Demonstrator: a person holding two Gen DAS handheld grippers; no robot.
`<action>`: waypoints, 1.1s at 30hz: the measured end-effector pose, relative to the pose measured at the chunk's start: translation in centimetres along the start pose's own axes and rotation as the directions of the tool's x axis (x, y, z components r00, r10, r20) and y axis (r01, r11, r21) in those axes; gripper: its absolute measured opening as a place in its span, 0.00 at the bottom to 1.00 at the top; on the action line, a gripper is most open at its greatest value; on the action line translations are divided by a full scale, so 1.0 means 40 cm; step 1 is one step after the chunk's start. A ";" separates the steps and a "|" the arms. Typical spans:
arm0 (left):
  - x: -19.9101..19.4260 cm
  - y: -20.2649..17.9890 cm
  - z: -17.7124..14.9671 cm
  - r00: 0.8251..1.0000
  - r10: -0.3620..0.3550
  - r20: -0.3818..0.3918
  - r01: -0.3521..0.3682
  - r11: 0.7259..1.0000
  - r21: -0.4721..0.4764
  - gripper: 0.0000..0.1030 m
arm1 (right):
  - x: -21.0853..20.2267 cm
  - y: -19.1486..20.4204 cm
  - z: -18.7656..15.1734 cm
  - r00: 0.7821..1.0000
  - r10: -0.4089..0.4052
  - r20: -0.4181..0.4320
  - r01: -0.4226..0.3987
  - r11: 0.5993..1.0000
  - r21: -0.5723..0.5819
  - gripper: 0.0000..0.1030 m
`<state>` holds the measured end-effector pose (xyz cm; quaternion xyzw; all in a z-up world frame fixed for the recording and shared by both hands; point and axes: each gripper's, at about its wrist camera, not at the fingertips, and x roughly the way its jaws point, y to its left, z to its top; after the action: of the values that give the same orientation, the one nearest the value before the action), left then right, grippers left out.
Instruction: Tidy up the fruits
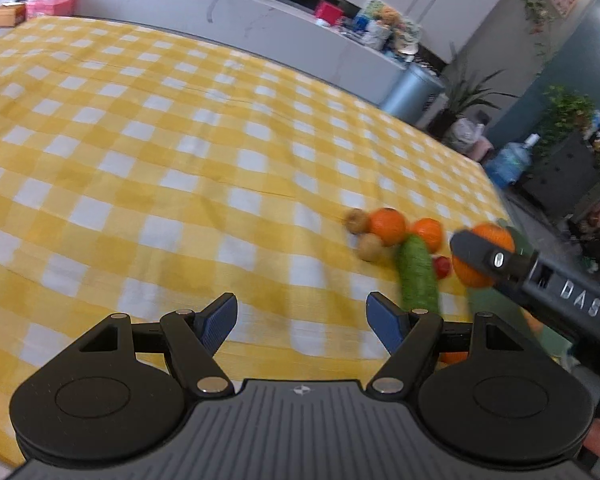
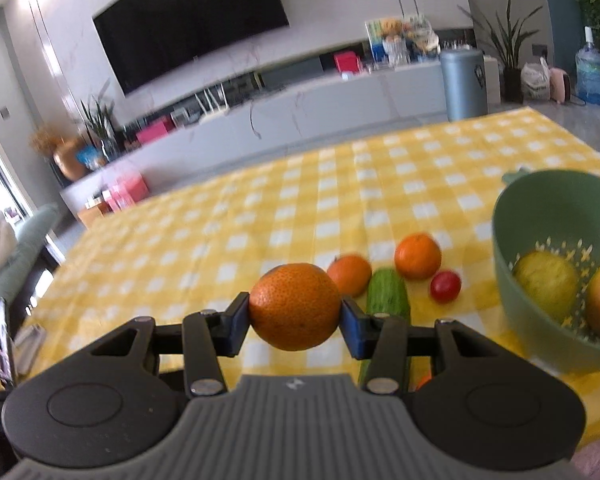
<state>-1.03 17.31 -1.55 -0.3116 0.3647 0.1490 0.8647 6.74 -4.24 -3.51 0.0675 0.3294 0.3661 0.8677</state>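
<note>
An orange (image 2: 295,306) is gripped between the right tongs (image 2: 296,320) and held clear of the desk (image 2: 260,208), seemingly for carrying to the green bowl (image 2: 512,248) on their right, while the left tongs (image 1: 302,320) are kept open and empty.

Right gripper (image 1: 480,254) body: raised letters "DAS", possibly cut off.
</note>
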 end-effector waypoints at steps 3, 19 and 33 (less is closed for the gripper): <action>0.000 -0.036 -0.015 0.998 -0.057 -0.007 0.057 0.997 0.052 0.84 | -0.036 -0.021 0.013 0.998 0.018 0.064 -0.019 1.000 0.013 0.43; -0.003 -0.237 -0.127 0.984 -0.177 0.022 0.156 0.910 0.384 0.84 | -0.121 -0.222 0.039 0.987 -0.003 0.160 -0.034 0.973 0.228 0.43; 0.094 -0.429 -0.201 0.992 -0.127 0.008 0.091 0.749 0.656 0.79 | -0.164 -0.353 0.025 0.972 -0.103 0.209 0.016 0.924 0.381 0.43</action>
<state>5.57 -0.83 -1.23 -0.0064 0.3521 -0.0305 0.9355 12.32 -18.79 -4.35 0.2639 0.2950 0.2594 0.8809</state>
